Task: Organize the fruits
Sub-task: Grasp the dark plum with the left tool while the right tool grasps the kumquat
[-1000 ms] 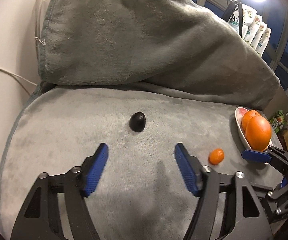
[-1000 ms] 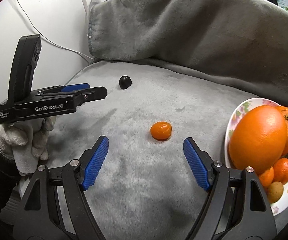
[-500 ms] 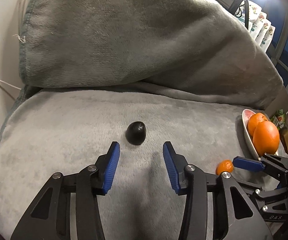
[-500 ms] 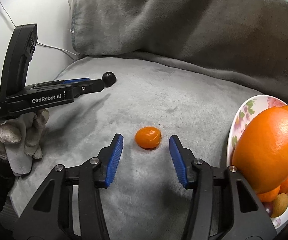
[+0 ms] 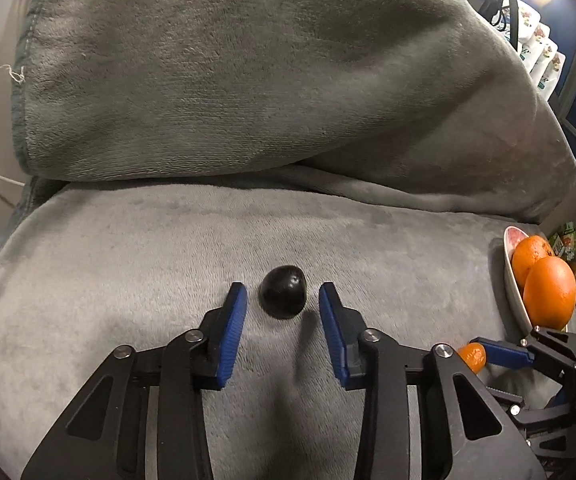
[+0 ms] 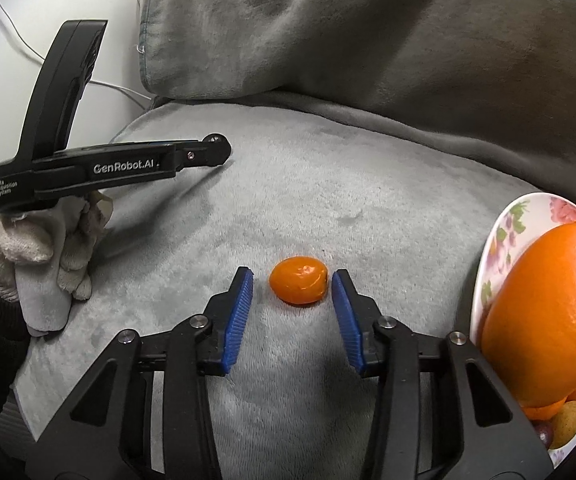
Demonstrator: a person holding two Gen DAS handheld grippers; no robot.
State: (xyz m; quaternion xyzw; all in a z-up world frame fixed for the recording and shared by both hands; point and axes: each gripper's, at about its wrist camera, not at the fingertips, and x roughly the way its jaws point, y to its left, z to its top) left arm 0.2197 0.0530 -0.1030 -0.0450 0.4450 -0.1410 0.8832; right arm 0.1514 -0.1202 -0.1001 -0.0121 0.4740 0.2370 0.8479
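Currently two pickups are in hand at once on the grey plush blanket (image 5: pixel 128 264): the left gripper (image 5: pixel 282 300), jaws just narrowed, is set around a small dark round fruit (image 5: pixel 282 296), pads not yet pressed on it. Likewise the right gripper (image 6: pixel 291 286) is closed in around a small orange kumquat-like fruit (image 6: pixel 299 285), ungrasped, right pad nearly touching. Next, a final squeeze is called for, then carriage to the floral plate of oranges (image 6: pixel 515 220).

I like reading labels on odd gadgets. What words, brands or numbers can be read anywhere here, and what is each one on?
"GenRobot.AI": white letters on the side of the left tool.
"Data Acquisition System": small white print at that tool's rear end.
White packs by the window: flower prints, any writing too small to read.
Green pack behind the plate: blurred, unreadable.
No numbers can be read.
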